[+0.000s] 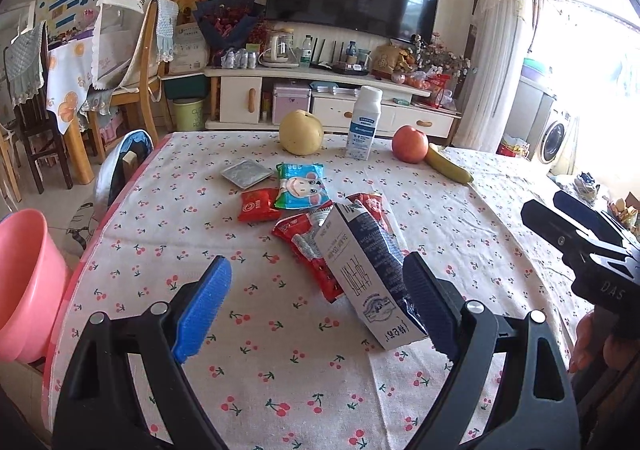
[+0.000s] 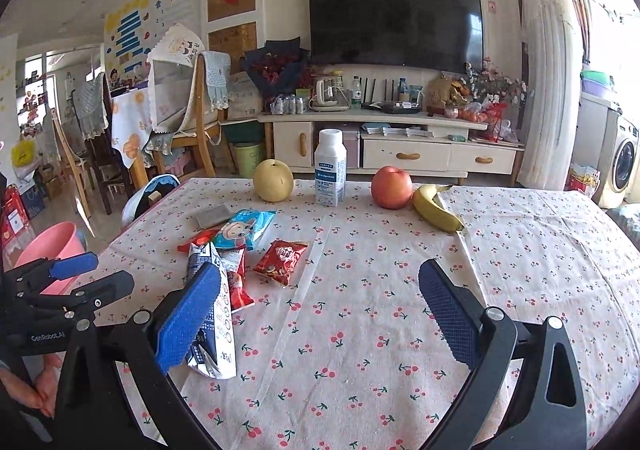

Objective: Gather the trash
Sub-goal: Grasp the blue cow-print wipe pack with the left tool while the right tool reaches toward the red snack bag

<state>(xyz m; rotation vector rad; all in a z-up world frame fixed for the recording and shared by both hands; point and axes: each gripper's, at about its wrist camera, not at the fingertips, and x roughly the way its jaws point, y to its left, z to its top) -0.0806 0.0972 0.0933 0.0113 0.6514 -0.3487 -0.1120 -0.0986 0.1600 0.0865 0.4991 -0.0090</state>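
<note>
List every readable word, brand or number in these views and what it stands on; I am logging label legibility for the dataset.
"GenRobot.AI": body of the left gripper.
"DAS": body of the right gripper.
Milk carton: Chinese print, too skewed to read.
White bottle: label too small.
Snack wrappers, wall posters: print too small or blurred.

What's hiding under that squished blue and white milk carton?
The flattened blue and white milk carton lies on top of a long red snack wrapper, whose ends stick out past it. Whatever else lies beneath it on the cherry-print tablecloth is covered.
</note>
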